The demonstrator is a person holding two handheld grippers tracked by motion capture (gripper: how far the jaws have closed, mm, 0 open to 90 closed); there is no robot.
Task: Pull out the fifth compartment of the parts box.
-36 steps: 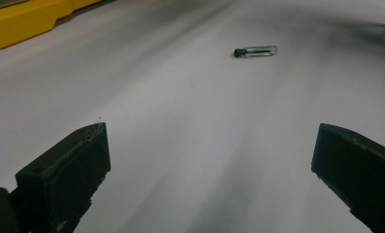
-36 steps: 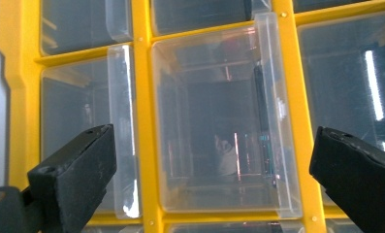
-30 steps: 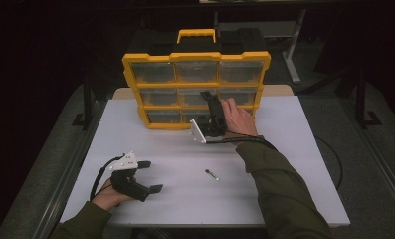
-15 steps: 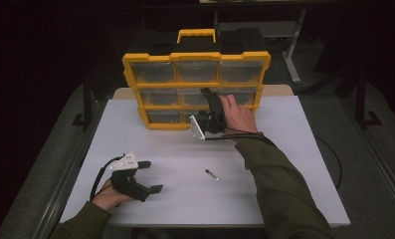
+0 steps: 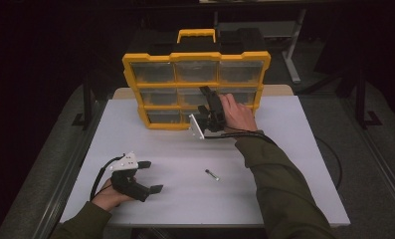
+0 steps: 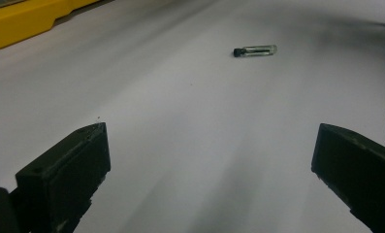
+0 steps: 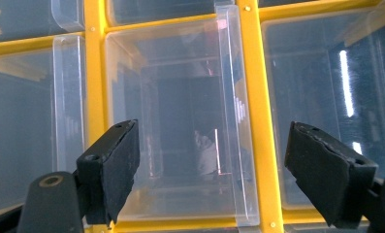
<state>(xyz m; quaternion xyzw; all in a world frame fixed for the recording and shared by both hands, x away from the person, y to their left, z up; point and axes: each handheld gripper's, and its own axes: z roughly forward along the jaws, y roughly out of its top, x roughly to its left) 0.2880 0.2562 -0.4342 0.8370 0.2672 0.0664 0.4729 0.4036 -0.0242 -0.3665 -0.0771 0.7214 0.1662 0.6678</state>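
At centre frame a yellow organizer (image 5: 196, 89) stands upright on the white table (image 5: 294, 164), and the right gripper (image 5: 208, 107) is raised to its middle drawer (image 7: 180, 121). Its jaws have just been closing around the clear drawer front but are still open, not yet pressing it, so a pull looks near. Lower left, the left gripper (image 5: 144, 175) rests wide open and empty; a small vial (image 5: 212, 174) lies untouched at lower centre.

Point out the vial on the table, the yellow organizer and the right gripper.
vial (image 5: 212, 175), high view, middle of its body.
yellow organizer (image 5: 196, 85), high view, frame bar.
right gripper (image 7: 212, 172), right gripper view, between its fingertips.
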